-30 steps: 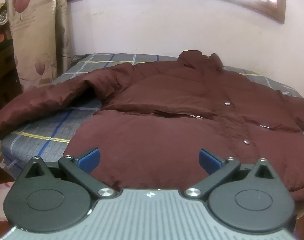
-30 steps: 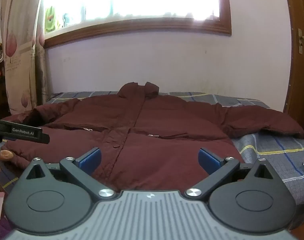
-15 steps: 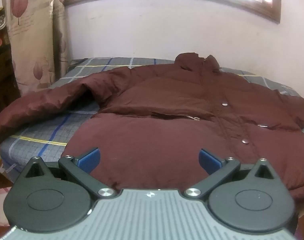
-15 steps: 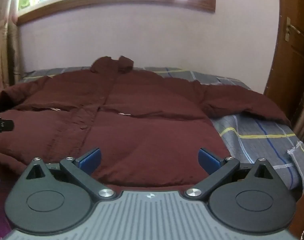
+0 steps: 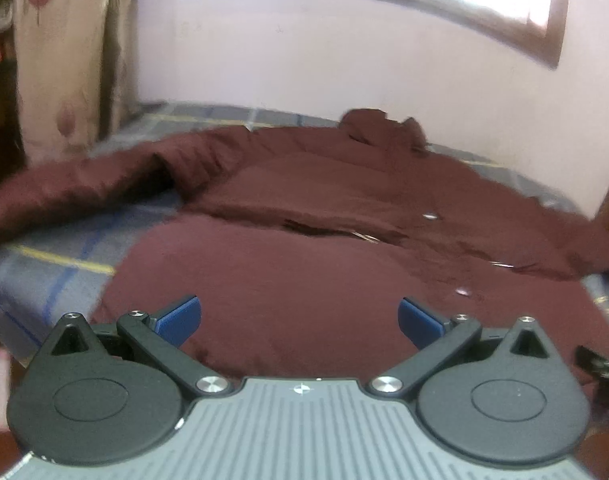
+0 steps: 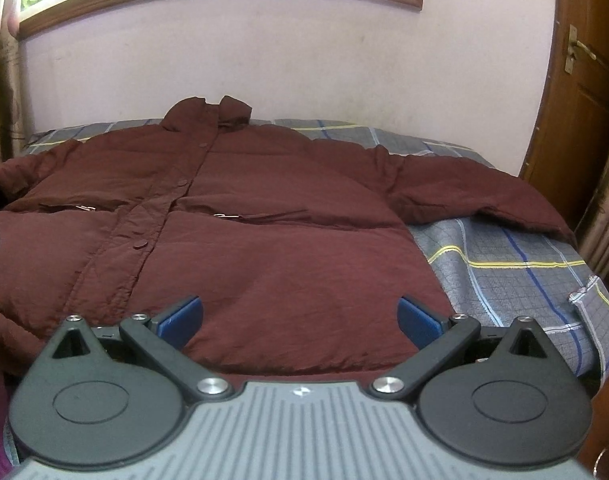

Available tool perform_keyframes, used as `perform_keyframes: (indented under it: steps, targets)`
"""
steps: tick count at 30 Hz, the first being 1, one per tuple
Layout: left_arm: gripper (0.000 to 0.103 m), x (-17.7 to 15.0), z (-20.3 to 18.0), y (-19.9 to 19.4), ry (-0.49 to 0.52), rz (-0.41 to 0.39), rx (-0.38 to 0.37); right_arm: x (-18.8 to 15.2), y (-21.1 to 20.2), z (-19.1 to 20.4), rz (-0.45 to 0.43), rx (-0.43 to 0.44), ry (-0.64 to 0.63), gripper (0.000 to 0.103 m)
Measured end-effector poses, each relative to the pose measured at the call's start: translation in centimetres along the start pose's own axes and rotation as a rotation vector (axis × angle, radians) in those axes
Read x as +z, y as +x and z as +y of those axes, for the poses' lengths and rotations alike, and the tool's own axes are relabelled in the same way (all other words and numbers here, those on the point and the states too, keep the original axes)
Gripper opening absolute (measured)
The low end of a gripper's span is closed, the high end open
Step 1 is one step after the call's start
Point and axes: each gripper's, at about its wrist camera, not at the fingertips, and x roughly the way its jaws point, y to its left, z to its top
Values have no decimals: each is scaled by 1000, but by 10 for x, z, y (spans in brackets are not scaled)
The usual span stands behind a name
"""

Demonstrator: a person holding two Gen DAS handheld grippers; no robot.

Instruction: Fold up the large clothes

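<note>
A: What changed in the last second?

B: Mostly my aim. I swung the right gripper rightward and down, so the jacket filled more of its view and the right sleeve came fully into frame. The left gripper was mid-move; its view was blurred, so I'd only guess it closed in on the hem a little. The jacket itself didn't move.

A: Meaning for the fold?

B: Nothing folded yet. Jacket lay flat, front up, buttoned, on the plaid bed, collar toward the wall, both sleeves spread outward. I judged this as the approach to a first grab, probably sleeves or hem corners.

A: Pose?

B: Both grippers hovered at the near edge of the bed, over the hem, pointing along the jacket toward the collar. Jaws on both were spread wide, nothing between them, not touching cloth.
</note>
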Motion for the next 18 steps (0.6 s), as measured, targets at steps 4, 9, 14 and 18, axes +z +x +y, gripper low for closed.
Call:
perform_keyframes:
  steps: [4,9,14,18]
  targets:
    - [103,-14,-3,-13,1,-36,-40,0,1,-3,-3,-1,7,103]
    - [103,-26,-19,-21,88,-29,16,1,3,-6,-5,-1,20,103]
    - [103,-22,-17,-20,82,-38,12,-1,2,-7,-5,-1,14,103]
    - [103,-13,-19,-14,109,-35,51,-1,2,-7,-6,4,20,103]
